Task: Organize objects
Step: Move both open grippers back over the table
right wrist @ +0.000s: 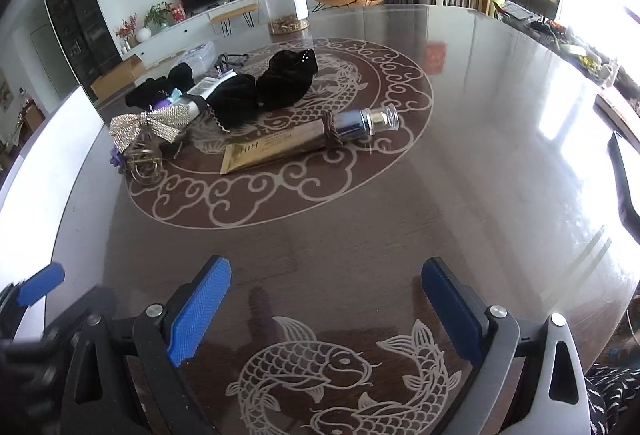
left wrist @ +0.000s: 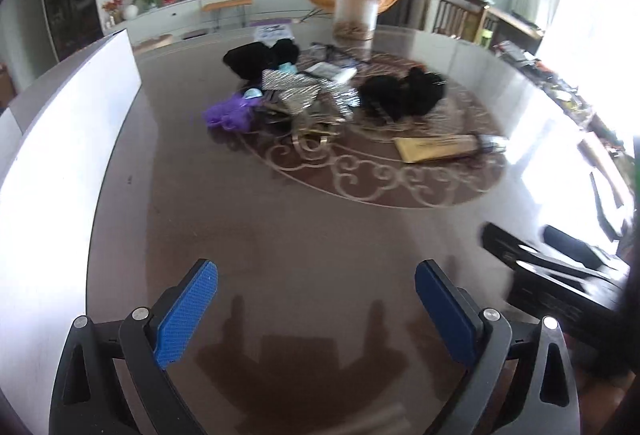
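gold tube [right wrist: 276, 151] flat beside black scrunchies [right wrist: 264, 87]; both tongs [left wrist: 316, 309] [right wrist: 326, 309] wide, empty

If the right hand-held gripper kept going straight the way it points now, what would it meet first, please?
Probably the bare table top: the right hand-held gripper is open, empty and angled downward, with the gold tube lying farther ahead.

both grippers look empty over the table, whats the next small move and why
Probably reach the right gripper forward toward the gold tube, the nearest loose item. Both it and the left gripper stand open with nothing between their pads, and the tube lies apart from the cluttered pile around the silver bow, so it looks easiest to grasp.
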`<action>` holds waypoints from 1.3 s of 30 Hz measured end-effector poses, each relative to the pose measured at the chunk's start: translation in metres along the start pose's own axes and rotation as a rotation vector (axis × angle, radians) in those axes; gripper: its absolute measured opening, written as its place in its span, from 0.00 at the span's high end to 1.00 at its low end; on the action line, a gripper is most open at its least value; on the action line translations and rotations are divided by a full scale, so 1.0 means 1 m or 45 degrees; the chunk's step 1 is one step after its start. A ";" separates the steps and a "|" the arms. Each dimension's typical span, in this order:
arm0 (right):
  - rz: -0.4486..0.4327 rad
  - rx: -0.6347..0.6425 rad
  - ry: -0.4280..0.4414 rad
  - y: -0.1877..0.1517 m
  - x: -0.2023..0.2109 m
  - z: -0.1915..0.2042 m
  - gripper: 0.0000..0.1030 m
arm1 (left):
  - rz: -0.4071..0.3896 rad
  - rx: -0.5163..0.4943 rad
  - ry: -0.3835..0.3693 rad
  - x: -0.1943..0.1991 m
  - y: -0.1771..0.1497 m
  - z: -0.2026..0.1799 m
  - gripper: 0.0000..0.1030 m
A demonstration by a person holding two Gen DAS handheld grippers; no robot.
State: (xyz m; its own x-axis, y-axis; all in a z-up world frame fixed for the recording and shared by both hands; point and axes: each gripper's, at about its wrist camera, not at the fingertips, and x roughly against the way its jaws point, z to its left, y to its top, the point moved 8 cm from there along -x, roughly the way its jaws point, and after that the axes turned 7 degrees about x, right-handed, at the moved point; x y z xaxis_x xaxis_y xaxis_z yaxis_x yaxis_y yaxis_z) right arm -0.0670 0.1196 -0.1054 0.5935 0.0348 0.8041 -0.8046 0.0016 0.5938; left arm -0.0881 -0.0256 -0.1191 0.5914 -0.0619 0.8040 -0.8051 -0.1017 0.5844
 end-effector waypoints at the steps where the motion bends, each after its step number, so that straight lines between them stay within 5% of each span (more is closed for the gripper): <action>1: 0.002 0.002 -0.003 -0.001 -0.001 0.002 0.06 | 0.008 -0.001 0.015 -0.007 0.002 0.001 0.02; 11: 0.031 0.057 -0.069 -0.014 -0.004 0.001 0.03 | 0.040 0.013 0.088 -0.030 -0.003 0.008 0.02; 39: 0.013 0.008 -0.082 -0.013 -0.004 -0.008 0.00 | 0.041 0.030 0.099 -0.034 0.009 0.022 0.00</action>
State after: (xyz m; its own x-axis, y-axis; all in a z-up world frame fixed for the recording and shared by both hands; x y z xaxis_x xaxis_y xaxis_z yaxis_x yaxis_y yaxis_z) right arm -0.0590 0.1273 -0.1163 0.5855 -0.0294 0.8101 -0.8105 -0.0051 0.5857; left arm -0.1144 -0.0461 -0.1433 0.5589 0.0116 0.8292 -0.8219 -0.1245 0.5558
